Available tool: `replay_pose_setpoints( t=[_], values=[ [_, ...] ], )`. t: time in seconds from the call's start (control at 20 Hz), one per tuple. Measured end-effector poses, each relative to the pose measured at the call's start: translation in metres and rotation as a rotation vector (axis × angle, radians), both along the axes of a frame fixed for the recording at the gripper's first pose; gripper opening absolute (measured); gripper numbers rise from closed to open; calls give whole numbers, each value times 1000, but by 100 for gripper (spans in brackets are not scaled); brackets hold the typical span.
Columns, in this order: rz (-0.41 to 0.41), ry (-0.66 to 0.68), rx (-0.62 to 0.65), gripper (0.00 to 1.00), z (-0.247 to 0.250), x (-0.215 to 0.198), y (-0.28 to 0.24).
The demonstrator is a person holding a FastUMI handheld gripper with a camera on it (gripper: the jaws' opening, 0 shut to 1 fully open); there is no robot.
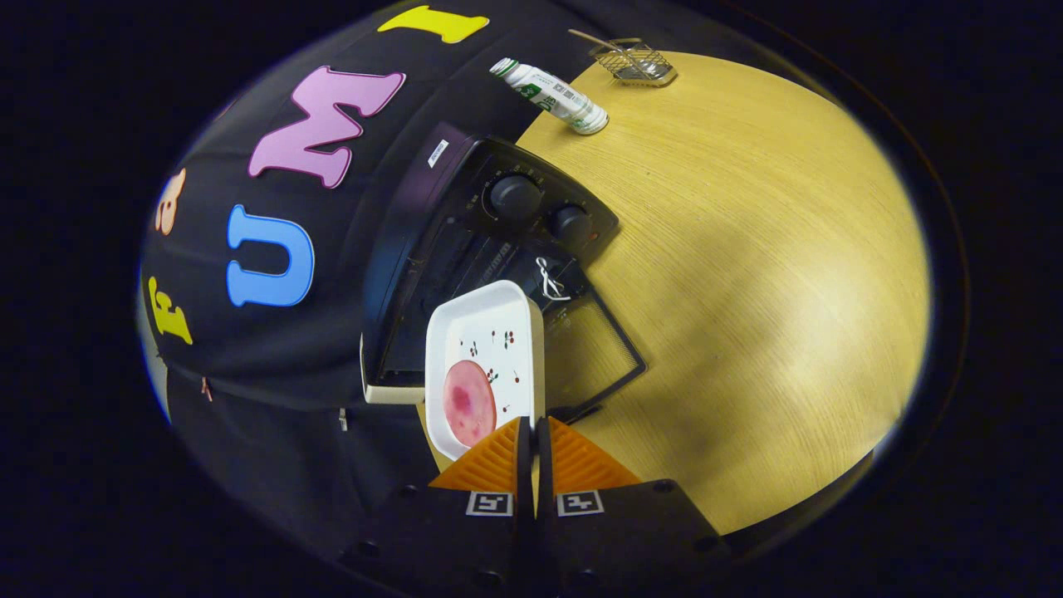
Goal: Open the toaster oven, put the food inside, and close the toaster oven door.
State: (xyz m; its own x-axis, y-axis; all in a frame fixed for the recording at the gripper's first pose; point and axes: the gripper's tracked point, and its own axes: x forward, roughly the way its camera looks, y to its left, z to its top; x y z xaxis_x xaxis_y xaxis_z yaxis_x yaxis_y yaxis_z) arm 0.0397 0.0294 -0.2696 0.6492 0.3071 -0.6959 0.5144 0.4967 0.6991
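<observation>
Gripper (532, 432) pinched tight on the white tray's (486, 340) near rim, pink food (469, 403) aboard, tray lifted before the open toaster oven (498, 241) at twelve o'clock; bottle (552, 95) beyond.

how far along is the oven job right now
Done: the toaster oven door hangs open. In hand: the gripper is shut on the rim of the white tray carrying the pink food slice, held in front of the opening. Left: slide the tray in, let go, close the door.
</observation>
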Motion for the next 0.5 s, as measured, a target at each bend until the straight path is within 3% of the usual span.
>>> replay_pose_setpoints(
  t=[0.25,0.5],
  values=[
    [-28,-21,21,5,-20,57,10],
    [-139,-59,70,5,-32,102,19]
  ],
)
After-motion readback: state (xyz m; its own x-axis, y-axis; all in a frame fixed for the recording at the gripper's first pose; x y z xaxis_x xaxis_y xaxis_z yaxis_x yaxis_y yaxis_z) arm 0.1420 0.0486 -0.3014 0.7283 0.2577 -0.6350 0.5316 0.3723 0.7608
